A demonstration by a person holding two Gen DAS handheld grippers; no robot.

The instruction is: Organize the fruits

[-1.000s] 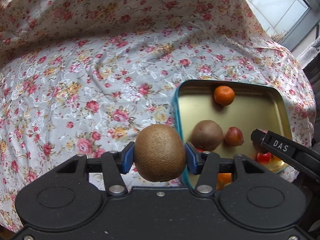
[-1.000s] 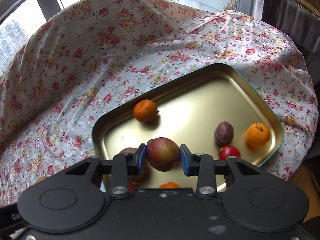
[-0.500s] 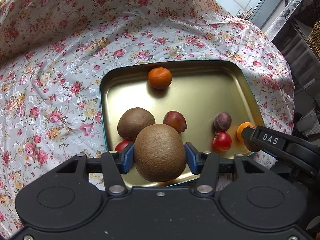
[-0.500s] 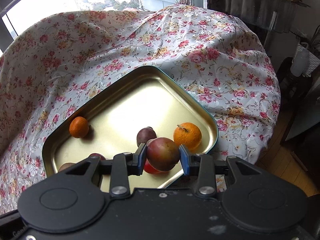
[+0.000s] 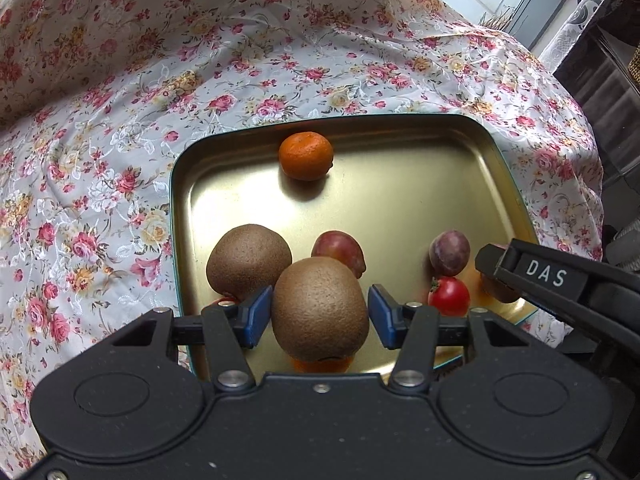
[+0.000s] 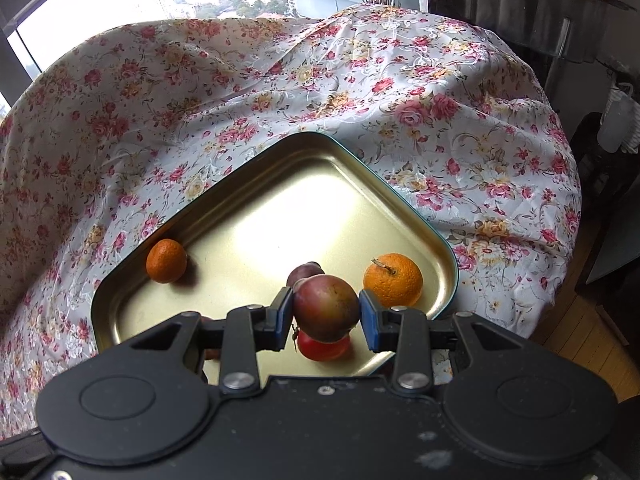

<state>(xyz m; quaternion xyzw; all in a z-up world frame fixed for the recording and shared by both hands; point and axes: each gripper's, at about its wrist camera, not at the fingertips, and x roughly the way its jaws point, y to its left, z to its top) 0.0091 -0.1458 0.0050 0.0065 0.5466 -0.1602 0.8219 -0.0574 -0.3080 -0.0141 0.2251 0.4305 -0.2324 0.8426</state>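
A kiwi [image 5: 320,310], firm but bruisable and fuzzy enough not to slip, is being held across its middle by the left hand-held gripper [image 5: 320,316] over the tray [image 5: 400,128], while a smooth, slippery plum [image 6: 326,307] is being clamped by the right hand-held gripper [image 6: 325,320] above that tray's near edge.

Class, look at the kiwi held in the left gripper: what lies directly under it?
Under the held kiwi an orange fruit shows as a thin sliver on the gold tray. The kiwi and left gripper cover the rest, so its kind cannot be told.
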